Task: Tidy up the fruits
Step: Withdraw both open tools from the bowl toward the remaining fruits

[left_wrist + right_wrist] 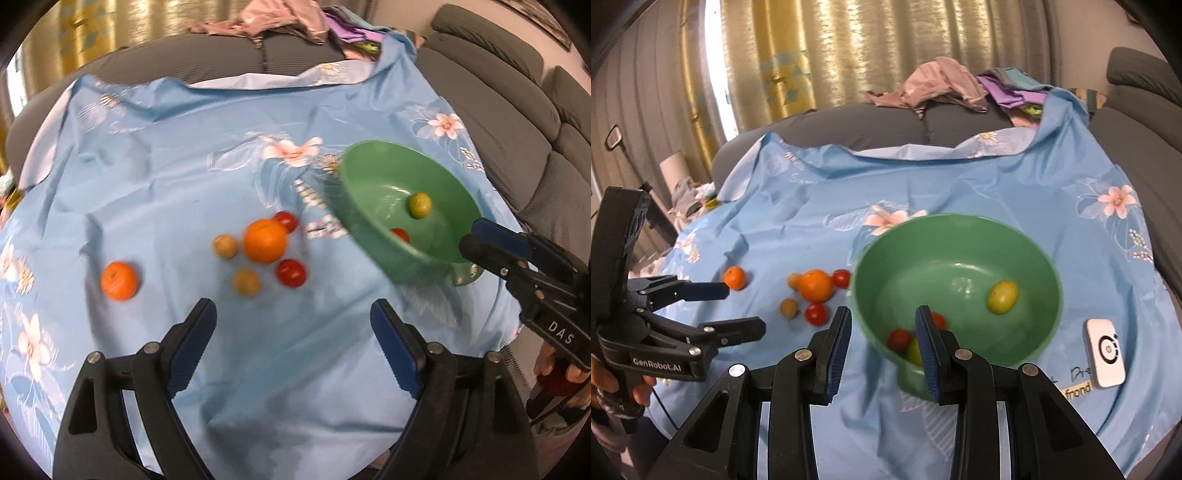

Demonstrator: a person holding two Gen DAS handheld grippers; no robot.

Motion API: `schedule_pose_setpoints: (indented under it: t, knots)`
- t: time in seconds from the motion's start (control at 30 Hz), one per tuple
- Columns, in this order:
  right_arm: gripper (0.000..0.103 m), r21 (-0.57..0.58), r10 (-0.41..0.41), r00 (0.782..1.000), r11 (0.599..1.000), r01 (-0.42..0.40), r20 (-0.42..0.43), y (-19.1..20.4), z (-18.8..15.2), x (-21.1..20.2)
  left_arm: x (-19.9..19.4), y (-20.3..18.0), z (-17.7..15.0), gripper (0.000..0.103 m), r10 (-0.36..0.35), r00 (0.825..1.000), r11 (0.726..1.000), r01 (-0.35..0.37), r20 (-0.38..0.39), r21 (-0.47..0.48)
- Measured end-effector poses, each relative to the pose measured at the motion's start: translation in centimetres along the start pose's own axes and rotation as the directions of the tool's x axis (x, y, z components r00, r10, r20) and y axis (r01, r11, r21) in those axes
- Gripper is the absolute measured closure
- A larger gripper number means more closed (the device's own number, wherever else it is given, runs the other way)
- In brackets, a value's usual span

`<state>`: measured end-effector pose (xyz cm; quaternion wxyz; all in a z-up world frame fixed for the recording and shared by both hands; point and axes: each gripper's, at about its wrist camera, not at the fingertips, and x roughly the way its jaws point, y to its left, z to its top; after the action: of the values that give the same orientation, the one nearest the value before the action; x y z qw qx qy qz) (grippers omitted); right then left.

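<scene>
Here, the left tongs (293,306) gape empty over wrinkled cloth (184,166) — the right tongs (883,313) clench the smooth green bowl (960,251) by its rim.

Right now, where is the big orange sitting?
The big orange lies on the blue cloth left of the green bowl in both views, ringed closely by two red tomatoes and two small tan fruits.

A round green plastic bowl (960,236) sits on a light-blue cloth (184,177) printed with pink-and-white flowers. On the cloth lie 2 orange fruits (265,240), 2 red tomatoes (291,273) and 2 tan round fruits (246,282). A yellow-green fruit (1002,296) is inside the bowl.
</scene>
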<state>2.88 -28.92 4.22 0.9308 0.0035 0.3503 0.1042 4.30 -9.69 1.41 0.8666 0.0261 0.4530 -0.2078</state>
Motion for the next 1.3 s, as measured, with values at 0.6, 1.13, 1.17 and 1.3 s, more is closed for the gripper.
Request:
schedule_pose_setpoints:
  t: [0.6,1.13,1.17,1.3]
  knots:
    - [0.067,-0.088,0.148,0.978,0.983,-0.162,-0.145,6.2,-1.5,3.9,-2.1,8.5,-7.0,0.017,0.059,0.998,0.978,-0.062,-0.018,-0.201]
    - [0.067,-0.144,0.126,0.973,0.977,-0.156,-0.196,8.7,0.4,9.0,-1.4,12.2,-7.4,0.017,0.062,0.998,0.973,-0.061,0.0,-0.222]
    - [0.067,-0.151,0.115,0.974,0.978,-0.146,-0.195,8.7,0.6,9.3,-1.4,12.4,-7.3,0.017,0.063,0.998,0.974,-0.06,0.003,-0.219]
    - [0.067,-0.218,0.03,0.977,0.973,-0.076,-0.21,9.5,1.8,11.8,-1.4,13.1,-6.5,0.017,0.06,0.998,0.978,-0.055,0.017,-0.204]
